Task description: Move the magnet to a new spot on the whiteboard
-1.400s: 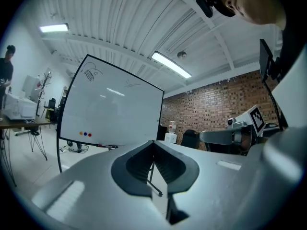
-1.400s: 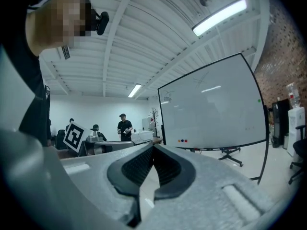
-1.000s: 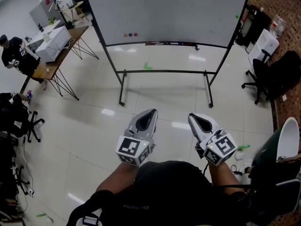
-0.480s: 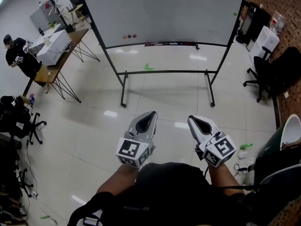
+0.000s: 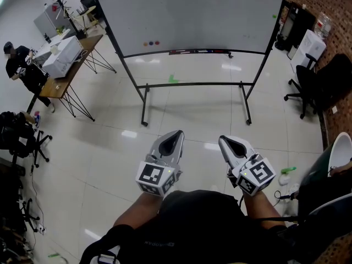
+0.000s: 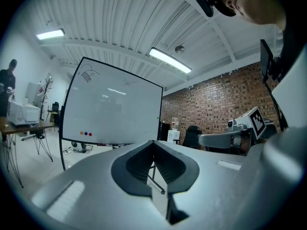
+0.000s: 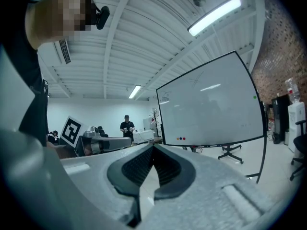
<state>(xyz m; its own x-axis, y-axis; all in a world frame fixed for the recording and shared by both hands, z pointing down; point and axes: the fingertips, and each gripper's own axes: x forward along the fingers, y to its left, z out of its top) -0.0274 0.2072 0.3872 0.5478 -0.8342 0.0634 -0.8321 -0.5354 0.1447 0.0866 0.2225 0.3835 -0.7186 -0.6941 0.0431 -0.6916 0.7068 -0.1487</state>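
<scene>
Glossy pale floor tiles (image 5: 99,147) stretch ahead of you to the whiteboard (image 5: 192,15), which stands upright on a black frame (image 5: 192,84) well away from both of your tools. Low on the whiteboard's left part, just above its bottom edge, three small round magnets (image 5: 152,43) sit in a short row: yellow, blue and red, close together and none of them touched. The left gripper view shows the same row (image 6: 85,133), as does the right gripper view (image 7: 181,139). A narrow tray (image 5: 201,51) runs along the whiteboard's bottom edge, to the right of the magnets, and a small green dot (image 5: 276,17) sits near the board's right edge.

Your left gripper (image 5: 176,133) is held out level in front of you, pointing toward the whiteboard, with its jaws pressed together at the tips and nothing between them. Your right gripper (image 5: 224,140) is beside it, also level and facing the whiteboard, jaws likewise closed on nothing. Each marker cube faces up at you.

Left of the whiteboard there is a wooden desk (image 5: 71,59) with a person (image 5: 19,65) beside it. Right of the whiteboard you have a black office chair (image 5: 322,87) in front of a brick wall (image 5: 330,4).
</scene>
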